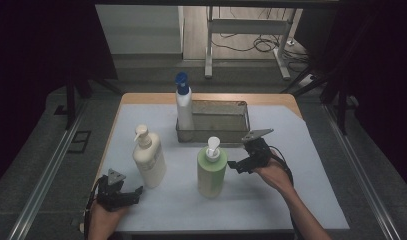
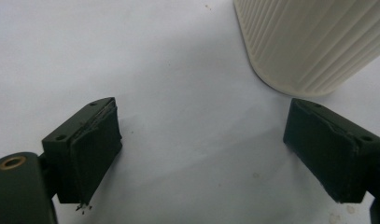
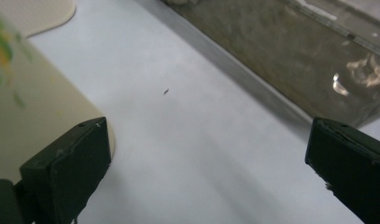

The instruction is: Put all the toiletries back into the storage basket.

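The cream bottle point(image 2: 313, 42) is ribbed matt plastic; the tray point(image 3: 290, 60) is dull, mottled metal; the bench point(image 2: 178, 70) cover looks smooth and matt.

A white bottle with a blue cap point(image 1: 184, 110) stands upright at the left end of a grey metal bin point(image 1: 226, 117), apparently inside it, and the bin sits toward the far side of the table, on a pale sheet point(image 1: 301, 175) that covers most of the wooden tabletop point(image 1: 216, 97). Beyond the table, on the floor, the white legs of a stand point(image 1: 209, 50) rise beside a loose tangle of dark cables point(image 1: 251, 45). Dark curtains point(image 1: 36, 50) hang on either side, and a metal rail point(image 1: 46, 175) runs along the floor to the left of the table.
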The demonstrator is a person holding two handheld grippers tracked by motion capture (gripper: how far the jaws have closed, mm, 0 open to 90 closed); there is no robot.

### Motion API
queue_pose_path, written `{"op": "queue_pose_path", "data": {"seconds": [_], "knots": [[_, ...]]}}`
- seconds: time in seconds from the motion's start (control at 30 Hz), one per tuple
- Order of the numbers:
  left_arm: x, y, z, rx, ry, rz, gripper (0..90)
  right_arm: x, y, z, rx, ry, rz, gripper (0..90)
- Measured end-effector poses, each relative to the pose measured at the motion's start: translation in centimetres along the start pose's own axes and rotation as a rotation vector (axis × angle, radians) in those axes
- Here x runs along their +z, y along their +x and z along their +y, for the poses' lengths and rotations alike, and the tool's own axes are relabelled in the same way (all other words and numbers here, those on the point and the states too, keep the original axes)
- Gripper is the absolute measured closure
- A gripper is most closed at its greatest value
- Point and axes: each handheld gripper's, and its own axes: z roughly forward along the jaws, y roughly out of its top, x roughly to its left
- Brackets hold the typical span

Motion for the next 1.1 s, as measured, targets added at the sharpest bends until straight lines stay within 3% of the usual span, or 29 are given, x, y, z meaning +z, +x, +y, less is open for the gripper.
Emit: {"op": "queue_pose_path", "data": {"seconds": [0.63, 1.1], "knots": [[0.0, 0.0, 0.0, 0.0, 0.0, 0.0, 10.7, -1.4, 2.9, -3.5, -0.039, -0.022, 0.078, 0.2], [0.0, 0.0, 0.0, 0.001, 0.0, 0.0, 10.8, -2.2, 5.9, -3.1, -0.112, -0.054, 0.139, 0.0]]}}
